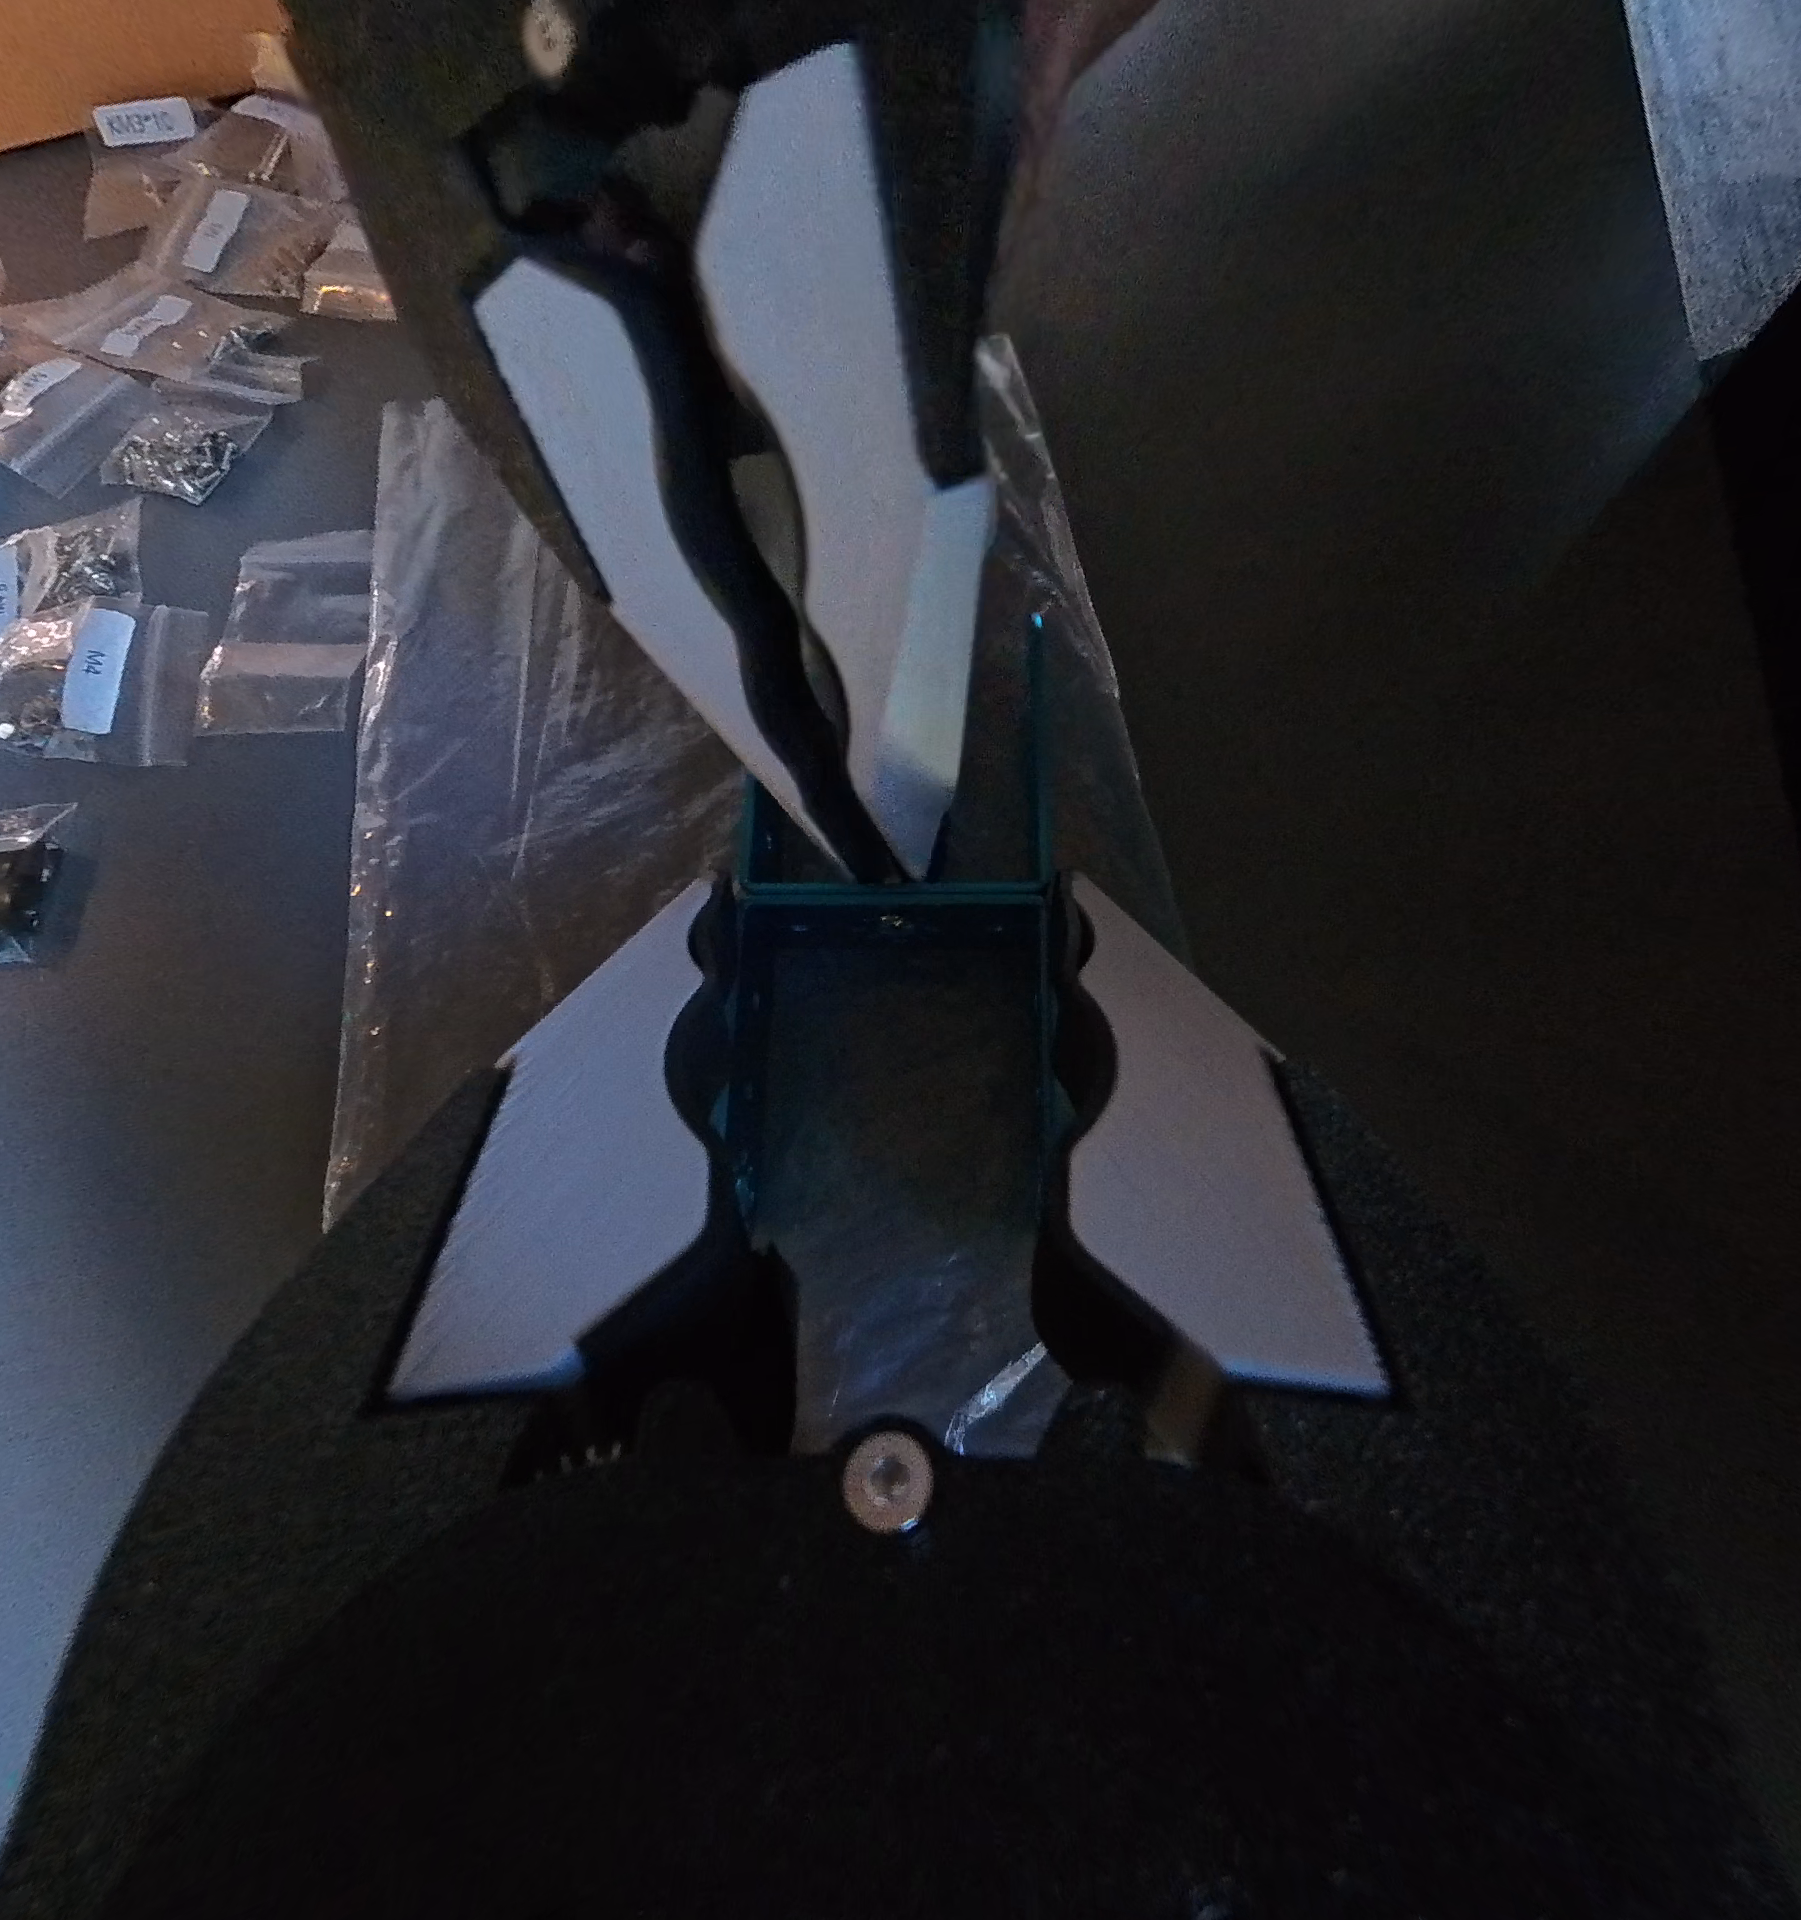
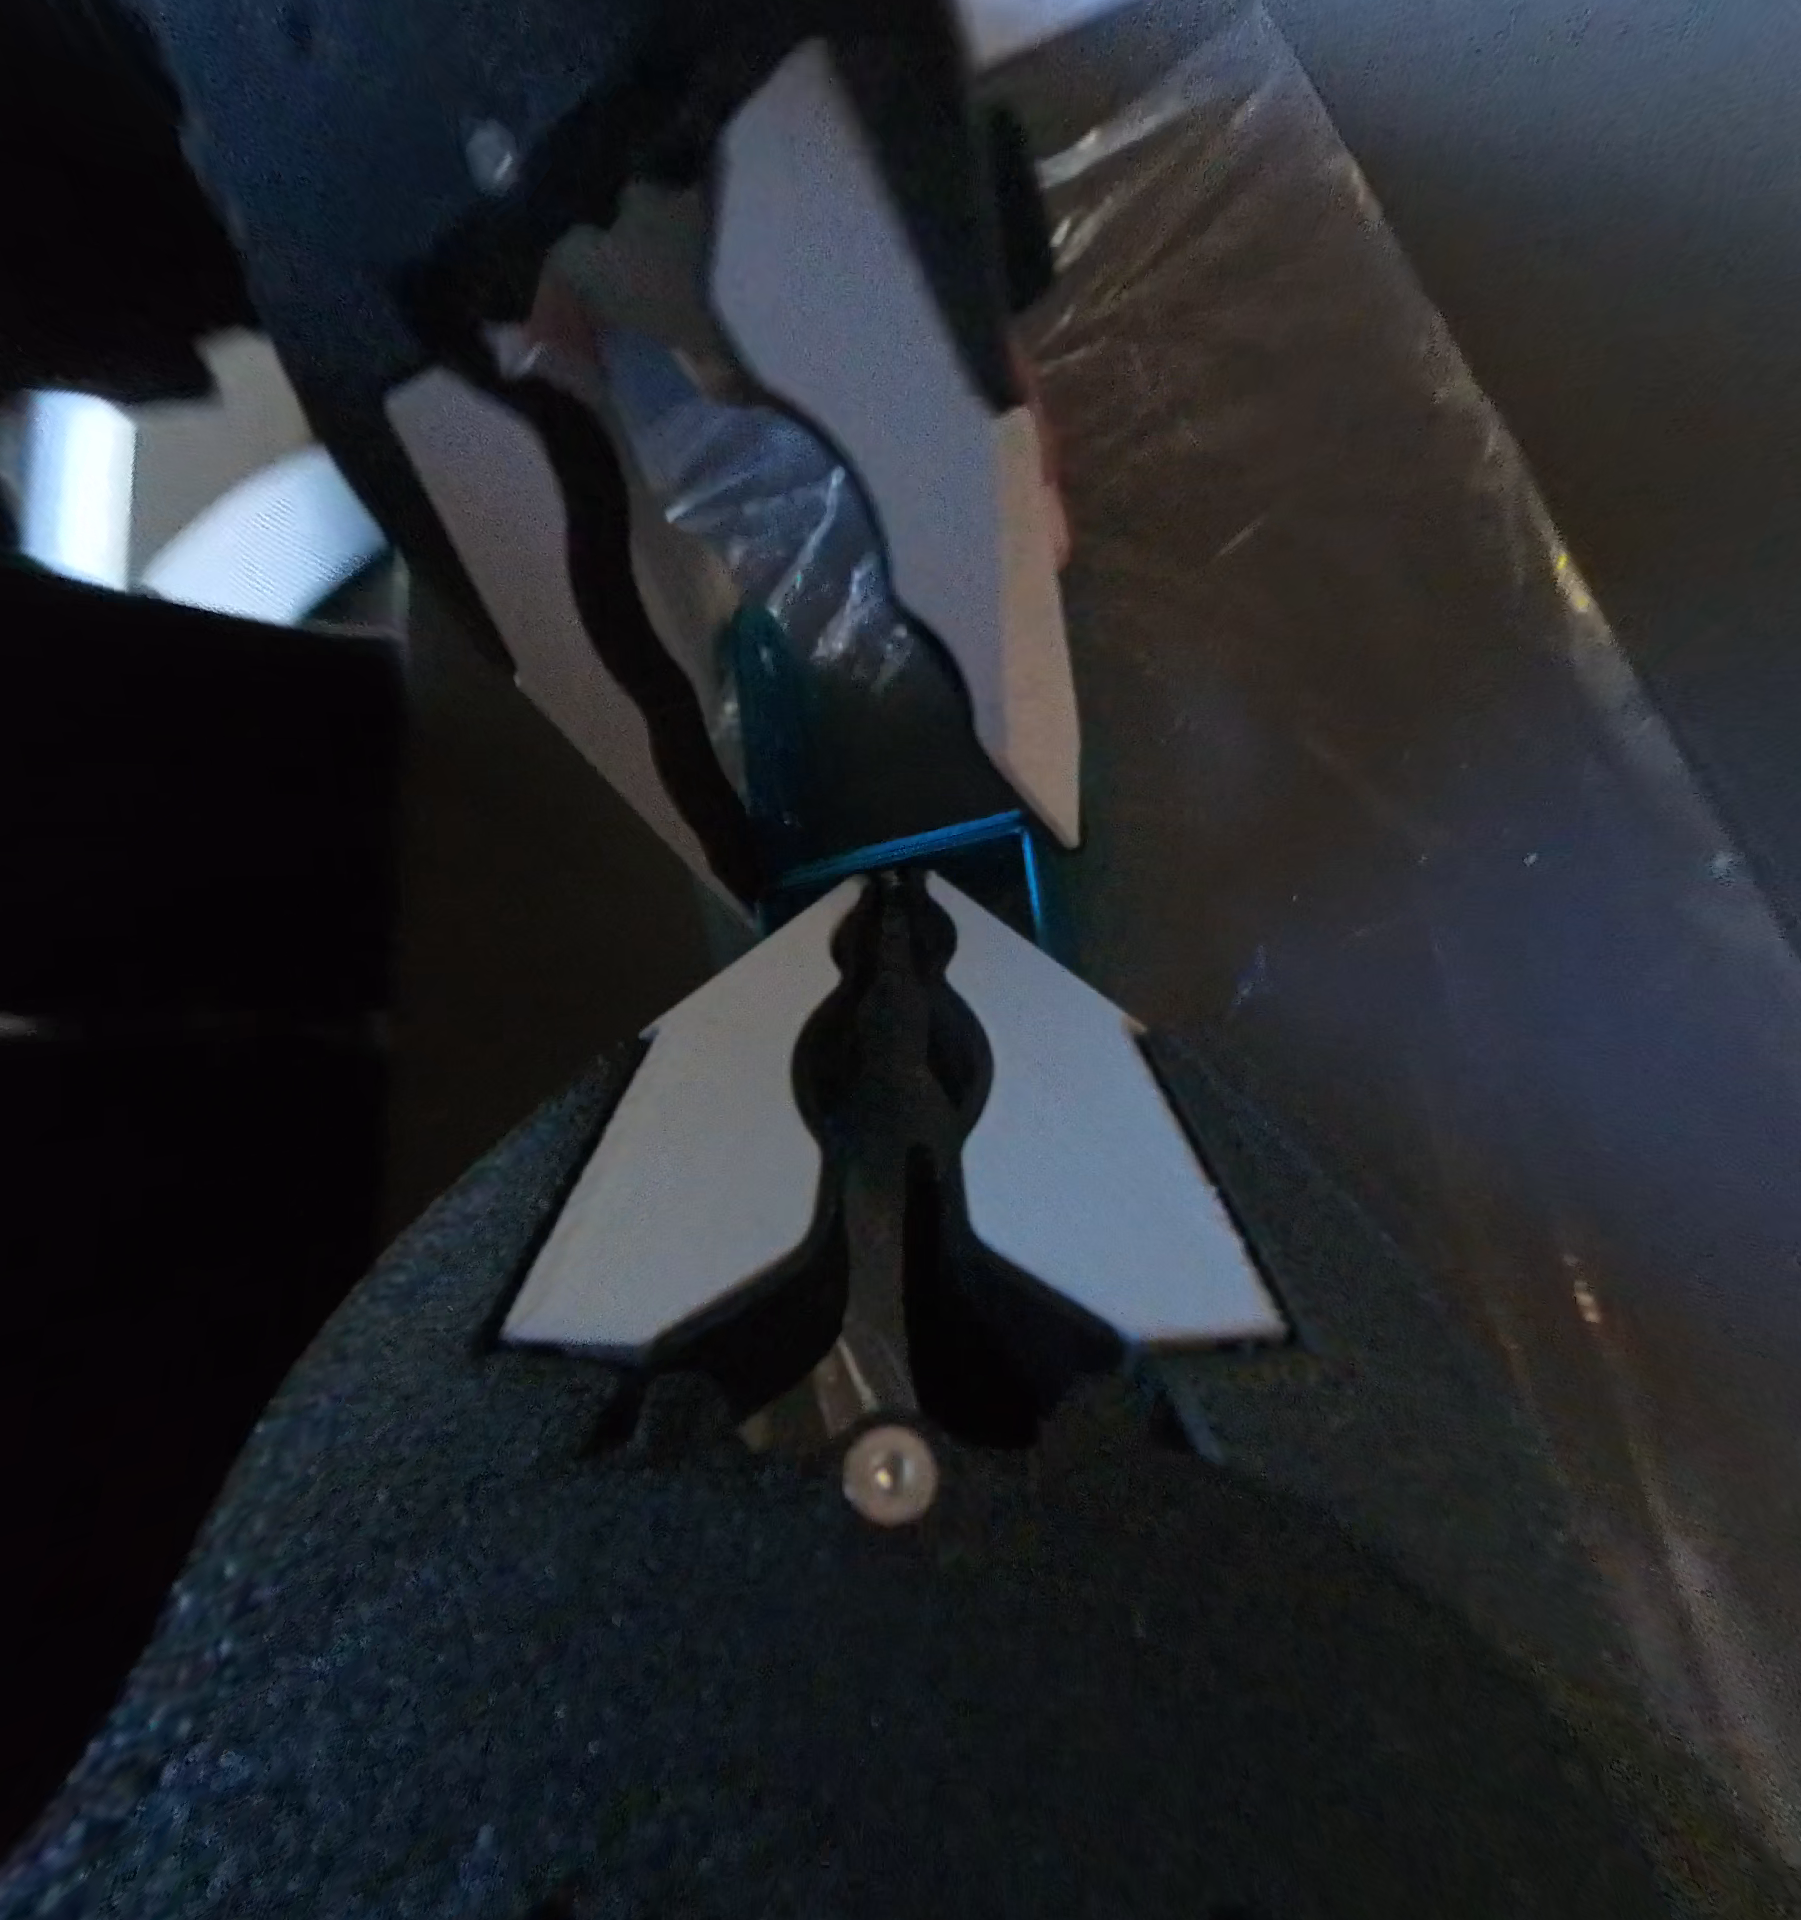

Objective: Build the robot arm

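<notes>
Teal-edged box (image 1: 891,1049) in clear plastic wrap, clamped between left tongs (image 1: 888,997), right tongs (image 2: 901,883) pinched together on its rim, labelled screw bags (image 1: 96,665) on dark worktop (image 1: 148,1091).

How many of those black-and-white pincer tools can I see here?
2. The left gripper, low in the left wrist view, has its jaws around a dark box; the right gripper, from above, is shut at the box's far edge.

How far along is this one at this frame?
Done: nothing looks finished; the small screw bags lie on the table, away from both tongs. In hand: the left tongs clamp a dark teal-edged box in clear film; the right tongs are shut at its rim, on rim or film, unclear. Left: the film is still on.
</notes>
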`<state>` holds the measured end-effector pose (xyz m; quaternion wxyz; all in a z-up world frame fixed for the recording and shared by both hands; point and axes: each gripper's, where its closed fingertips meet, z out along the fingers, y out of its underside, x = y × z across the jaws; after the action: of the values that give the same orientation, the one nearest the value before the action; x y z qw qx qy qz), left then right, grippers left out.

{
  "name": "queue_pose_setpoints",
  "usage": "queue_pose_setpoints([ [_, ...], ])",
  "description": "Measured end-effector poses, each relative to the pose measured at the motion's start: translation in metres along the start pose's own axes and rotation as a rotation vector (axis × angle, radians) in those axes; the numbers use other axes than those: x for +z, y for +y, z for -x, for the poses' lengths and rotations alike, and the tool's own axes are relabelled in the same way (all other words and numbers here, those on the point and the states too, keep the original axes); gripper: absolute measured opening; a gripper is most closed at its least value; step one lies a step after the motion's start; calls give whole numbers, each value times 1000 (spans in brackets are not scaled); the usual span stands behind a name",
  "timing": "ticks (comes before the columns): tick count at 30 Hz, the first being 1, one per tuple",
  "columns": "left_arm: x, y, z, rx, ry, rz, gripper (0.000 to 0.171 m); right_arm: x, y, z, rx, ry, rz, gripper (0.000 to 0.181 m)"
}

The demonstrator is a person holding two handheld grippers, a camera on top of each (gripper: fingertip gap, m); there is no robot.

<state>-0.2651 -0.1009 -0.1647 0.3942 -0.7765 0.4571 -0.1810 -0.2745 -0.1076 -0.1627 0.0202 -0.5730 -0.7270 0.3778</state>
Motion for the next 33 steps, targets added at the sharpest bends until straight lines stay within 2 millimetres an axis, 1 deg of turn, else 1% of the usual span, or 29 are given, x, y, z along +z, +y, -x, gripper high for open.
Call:
queue_pose_setpoints([
  [3, 0, 0, 0, 1, -2, -1, 61, 0, 0, 1, 160, -95, -8, 3],
  [4, 0, 0, 0, 1, -2, 0, 61, 0, 0, 1, 156, -98, -15, 3],
  [6, 0, 0, 0, 0, 0, -1, 61, -1, 4, -4, 53, -16, -15, 6],
  [8, 0, 0, 0, 0, -1, -1, 61, -2, 5, -4, -75, 63, -12, 17],
  [10, 0, 0, 0, 0, 0, -1, 62, -4, 5, -8, -224, 183, -6, 17],
  [12, 0, 0, 0, 0, -1, -1, 61, -7, 2, -6, -355, 269, -17, 16],
  [14, 0, 0, 0, 0, -1, -1, 61, -8, -3, 0, -449, 309, -35, 16],
  [17, 0, 0, 0, 0, -2, -1, 61, -6, -3, 1, -521, 347, -9, 16],
  [20, 0, 0, 0, -1, -3, -1, 61, 0, 0, -4, -539, 375, 35, 15],
  [22, 0, 0, 0, -1, -6, -1, 62, -2, -2, -5, -544, 380, 27, 8],
  [25, 0, 0, 0, -2, -6, -1, 61, 0, -1, -2, -477, 326, 33, 3],
  [26, 0, 0, 0, -1, -7, -1, 61, 0, -1, -2, -425, 293, 41, 3],
  [33, 0, 0, 0, 3, -14, 0, 62, 0, 1, 1, 152, -118, 80, 3],
])
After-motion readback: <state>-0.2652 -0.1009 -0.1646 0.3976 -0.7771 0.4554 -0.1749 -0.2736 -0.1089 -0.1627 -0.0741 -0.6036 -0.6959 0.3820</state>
